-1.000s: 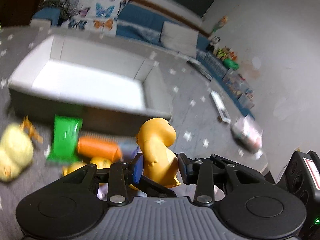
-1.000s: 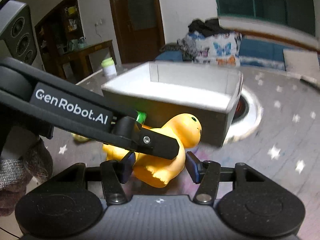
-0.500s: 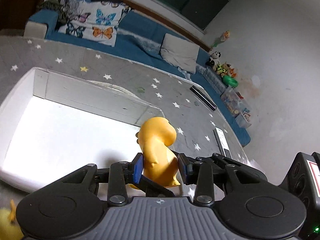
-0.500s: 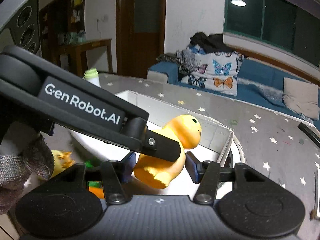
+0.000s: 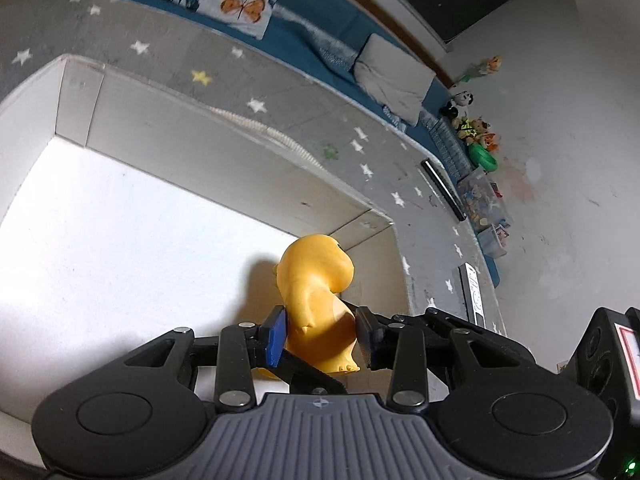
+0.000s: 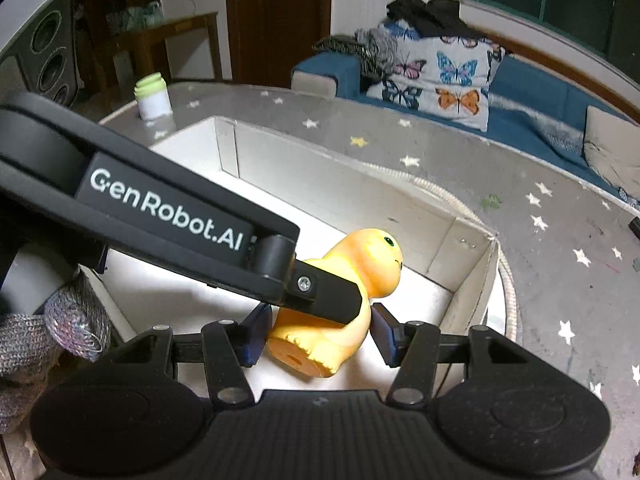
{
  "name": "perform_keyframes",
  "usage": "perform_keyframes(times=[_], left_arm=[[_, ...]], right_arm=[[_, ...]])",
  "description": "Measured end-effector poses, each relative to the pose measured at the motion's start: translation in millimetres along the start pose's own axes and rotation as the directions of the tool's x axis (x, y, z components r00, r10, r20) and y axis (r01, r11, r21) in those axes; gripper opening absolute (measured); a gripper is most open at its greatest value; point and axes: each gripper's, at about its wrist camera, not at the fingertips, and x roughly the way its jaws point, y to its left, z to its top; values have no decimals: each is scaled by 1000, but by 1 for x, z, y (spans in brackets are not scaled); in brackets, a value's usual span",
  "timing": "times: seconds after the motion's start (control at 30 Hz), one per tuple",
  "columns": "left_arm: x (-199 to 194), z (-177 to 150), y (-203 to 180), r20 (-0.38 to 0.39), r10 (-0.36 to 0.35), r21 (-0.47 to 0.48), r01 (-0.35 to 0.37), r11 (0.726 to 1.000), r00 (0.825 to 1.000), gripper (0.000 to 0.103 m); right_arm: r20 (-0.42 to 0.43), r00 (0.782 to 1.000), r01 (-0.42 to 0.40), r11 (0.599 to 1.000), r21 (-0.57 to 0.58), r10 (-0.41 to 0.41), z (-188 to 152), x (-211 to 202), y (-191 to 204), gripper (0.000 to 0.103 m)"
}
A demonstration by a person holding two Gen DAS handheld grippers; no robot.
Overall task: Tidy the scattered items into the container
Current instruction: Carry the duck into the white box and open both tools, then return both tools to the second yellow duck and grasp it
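Hovering over the white box point(image 5: 224, 148), the left gripper point(image 5: 320, 332) is clamped on the yellow toy dinosaur point(image 5: 316, 280), near the box's right corner. The right gripper point(image 6: 316, 334) stands apart around the same toy. The box floor otherwise shows bare; other items are out of view.

A home living room — blue sofa point(image 6: 520, 84) with butterfly cushions point(image 6: 444, 76), wooden door point(image 6: 276, 20).
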Motion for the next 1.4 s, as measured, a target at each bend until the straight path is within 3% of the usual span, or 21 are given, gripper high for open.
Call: perform_keyframes(times=[0.23, 0.43, 0.6, 0.7, 0.77, 0.9, 1.03, 1.2, 1.4], left_arm=[[3, 0, 7, -7, 14, -5, -14, 1000, 1000, 40], [-2, -1, 7, 3, 13, 1, -13, 1000, 1000, 40], [-9, -1, 6, 26, 19, 1, -19, 1000, 999, 40], [-20, -3, 4, 51, 14, 9, -15, 1000, 999, 39], [-29, -5, 0, 72, 18, 24, -20, 1000, 997, 39], [-51, -13, -9, 118, 21, 54, -27, 998, 993, 39], [-76, -28, -18, 169, 28, 98, -45, 994, 985, 39], [-106, -57, -20, 211, 52, 132, -81, 988, 976, 39], [-133, -93, -16, 242, 69, 152, -108, 983, 968, 39]], right_arm=[[-44, 997, 59, 997, -47, -61, 0, 14, 10, 54], [-57, 996, 63, 996, -55, -67, 3, 14, 9, 53], [-46, 997, 63, 997, -45, -65, 3, 8, 6, 58], [-27, 997, 66, 997, -33, -67, 1, 0, 4, 66], [-7, 997, 72, 997, -28, -72, 0, -7, 4, 67], [62, 993, 102, 994, -30, -100, -2, -26, 6, 82], [143, 984, 113, 993, -15, -110, -9, -52, 9, 88], [237, 966, 100, 995, 17, -101, -25, -86, 12, 103], [306, 946, 100, 995, 24, -102, -50, -114, 22, 103]])
